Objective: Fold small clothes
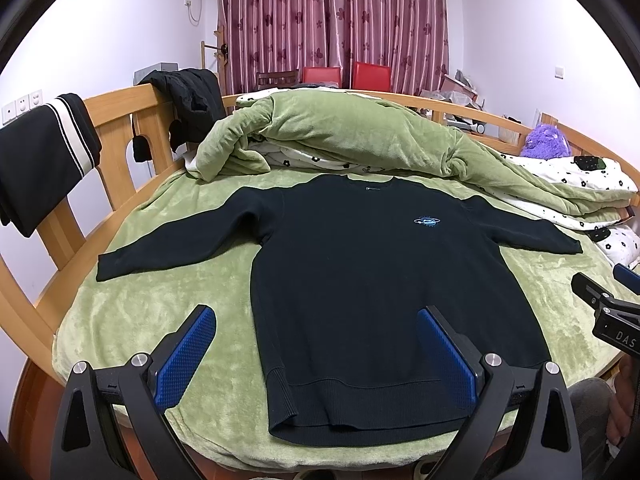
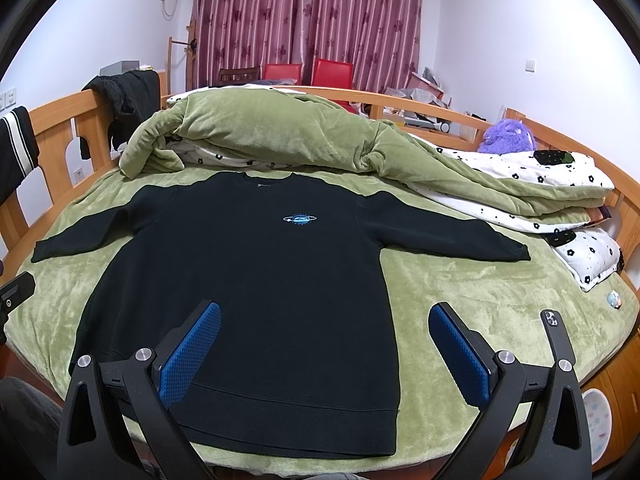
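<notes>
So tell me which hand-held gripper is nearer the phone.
Right. The right hand-held gripper hovers over the sweater's hem, with the phone just beside it; the left is farther away.

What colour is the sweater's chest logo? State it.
Light blue, on the black sweater; the logo shows best in the right wrist view.

A black sweater (image 1: 360,280) with a small blue chest emblem (image 1: 427,221) is being shown on a plush green blanket (image 1: 160,300). Behind the sweater, a green quilt (image 1: 340,132) lined in white with black flowers is being seen, and beyond it maroon flower-patterned curtains (image 1: 332,20). Blue textured pads (image 1: 182,360) are being carried on black grippers
</notes>
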### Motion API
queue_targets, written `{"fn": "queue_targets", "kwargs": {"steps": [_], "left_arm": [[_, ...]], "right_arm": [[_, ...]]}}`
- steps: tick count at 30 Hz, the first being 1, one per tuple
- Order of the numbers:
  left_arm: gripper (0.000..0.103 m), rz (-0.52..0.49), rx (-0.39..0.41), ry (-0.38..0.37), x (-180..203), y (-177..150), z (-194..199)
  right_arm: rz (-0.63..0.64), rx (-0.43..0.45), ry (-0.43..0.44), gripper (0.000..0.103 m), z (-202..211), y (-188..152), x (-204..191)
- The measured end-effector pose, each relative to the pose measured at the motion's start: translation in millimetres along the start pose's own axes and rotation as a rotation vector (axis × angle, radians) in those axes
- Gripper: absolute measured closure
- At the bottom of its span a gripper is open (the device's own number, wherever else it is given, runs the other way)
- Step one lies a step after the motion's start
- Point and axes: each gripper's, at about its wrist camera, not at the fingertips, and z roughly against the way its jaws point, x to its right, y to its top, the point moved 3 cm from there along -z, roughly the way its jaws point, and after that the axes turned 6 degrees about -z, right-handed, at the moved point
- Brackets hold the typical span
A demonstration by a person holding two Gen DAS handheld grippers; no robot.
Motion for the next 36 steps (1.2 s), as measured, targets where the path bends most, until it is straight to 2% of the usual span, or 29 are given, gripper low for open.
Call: {"fn": "queue_targets", "kwargs": {"steps": [26,36], "left_arm": [[0.002,0.005,-0.002,-0.001,-1.3,0.4,-0.1],[0.002,0.014,0.027,-0.019,2.3,-6.3,1.5]], "right_arm": [[0.011,0.006,-0.006,0.001,3.3,-0.6,-3.2],[0.038,0.007,-0.036,0.001,-6.7,-4.1,8.0]]}}
